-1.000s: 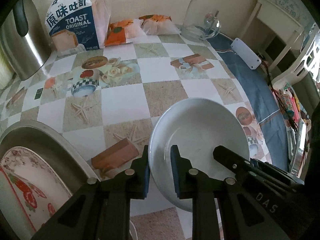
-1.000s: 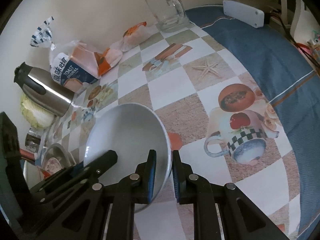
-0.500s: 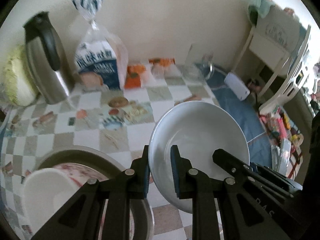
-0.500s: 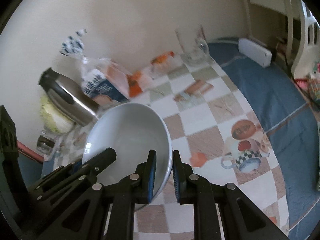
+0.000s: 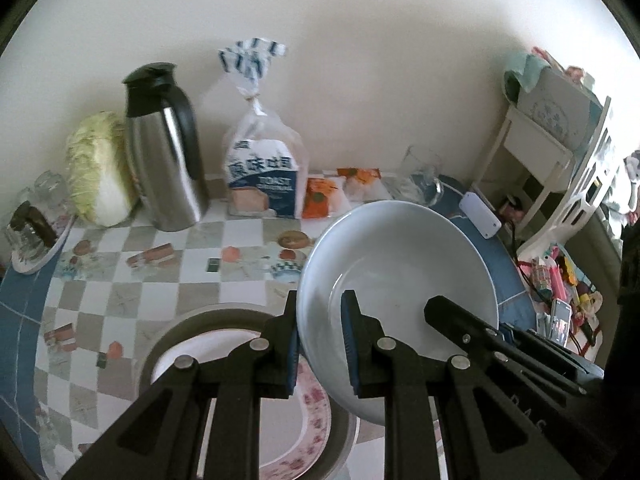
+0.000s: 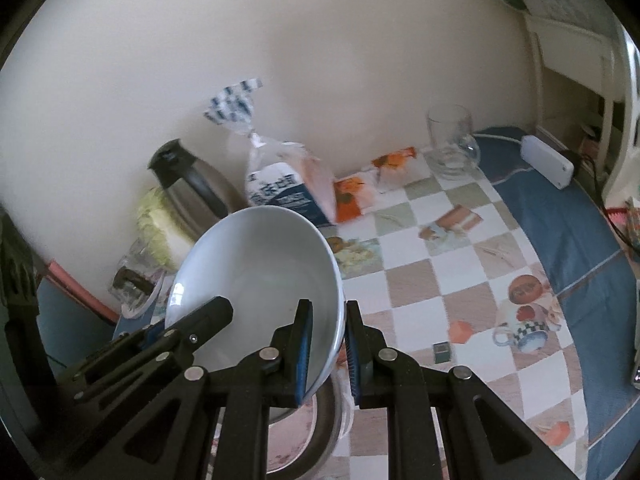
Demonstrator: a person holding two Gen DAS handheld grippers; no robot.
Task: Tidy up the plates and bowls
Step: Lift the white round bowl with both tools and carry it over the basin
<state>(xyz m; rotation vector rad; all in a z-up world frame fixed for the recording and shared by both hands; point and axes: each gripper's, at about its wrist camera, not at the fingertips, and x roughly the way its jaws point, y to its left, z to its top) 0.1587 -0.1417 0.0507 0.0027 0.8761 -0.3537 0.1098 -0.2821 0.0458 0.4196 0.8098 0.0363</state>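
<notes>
A large white bowl (image 5: pixel 400 268) hangs in the air, held by both grippers. My left gripper (image 5: pixel 320 344) is shut on its left rim. My right gripper (image 6: pixel 326 346) is shut on its right rim, and the bowl also shows in the right wrist view (image 6: pixel 260 264). Below the bowl, a round metal basin (image 5: pixel 168 336) holds a floral plate (image 5: pixel 316 404). The basin's edge shows under my right gripper (image 6: pixel 336 428). The right gripper's arm reaches into the left wrist view at the lower right.
Along the wall stand a steel thermos (image 5: pixel 164 152), a cabbage (image 5: pixel 96 168), a toast bag (image 5: pixel 264 176), snack packets (image 5: pixel 324 196) and a glass mug (image 6: pixel 452 144). Glassware on a plate (image 5: pixel 32 236) sits at the far left. A white power adapter (image 6: pixel 548 160) lies on the blue cloth.
Both grippers have lifted the white bowl up off the table and carried it left, over the metal basin. The view now takes in the wall and thermos.
</notes>
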